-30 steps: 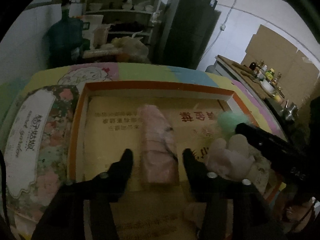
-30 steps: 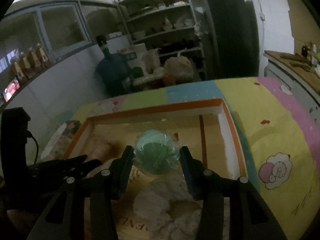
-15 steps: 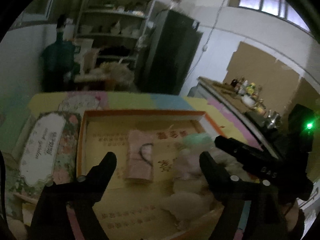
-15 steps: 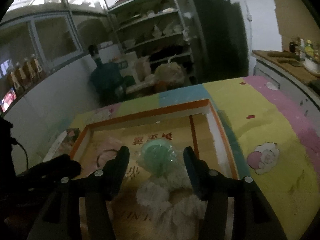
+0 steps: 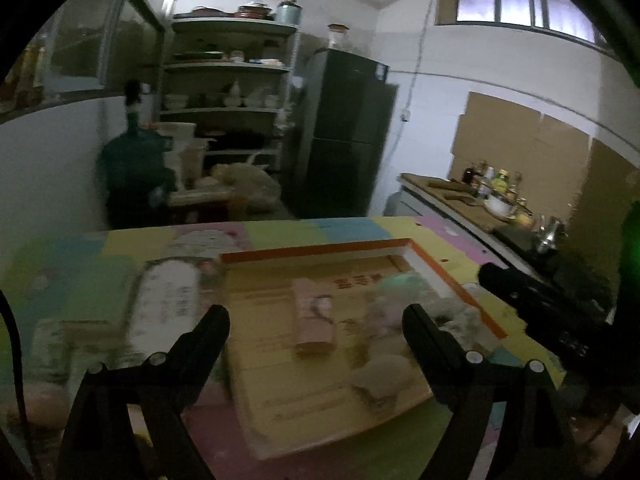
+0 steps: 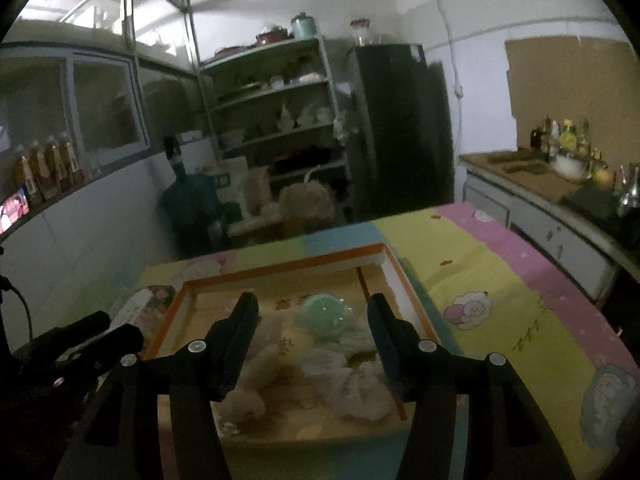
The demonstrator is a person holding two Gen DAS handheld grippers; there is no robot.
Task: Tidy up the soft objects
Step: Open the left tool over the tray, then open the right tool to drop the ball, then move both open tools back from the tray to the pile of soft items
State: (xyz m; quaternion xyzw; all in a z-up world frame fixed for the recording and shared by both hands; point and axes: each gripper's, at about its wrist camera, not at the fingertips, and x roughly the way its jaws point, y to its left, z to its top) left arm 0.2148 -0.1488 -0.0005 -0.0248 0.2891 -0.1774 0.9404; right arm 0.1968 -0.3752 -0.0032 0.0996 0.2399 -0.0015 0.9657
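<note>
Task looks close to finished: soft objects sit inside the orange-rimmed box (image 6: 384, 249), none seen loose outside it. Green ball (image 6: 326, 316) at 12 o'clock of the right claw (image 6: 312, 316), fluffy white pieces (image 6: 352, 384) just below it, pink folded cloth (image 5: 314, 316) near box centre. Left claw (image 5: 316, 328) gapes wide, nothing between its jaws; right claw also spread and empty, above the pile. Possibly only the lid left, the floral panel (image 5: 168, 300) at 9 o'clock. Table has a pastel cartoon cover (image 6: 500, 292); dim kitchen, shelves (image 6: 276, 92) and fridge (image 6: 400, 128) at 12 o'clock.
</note>
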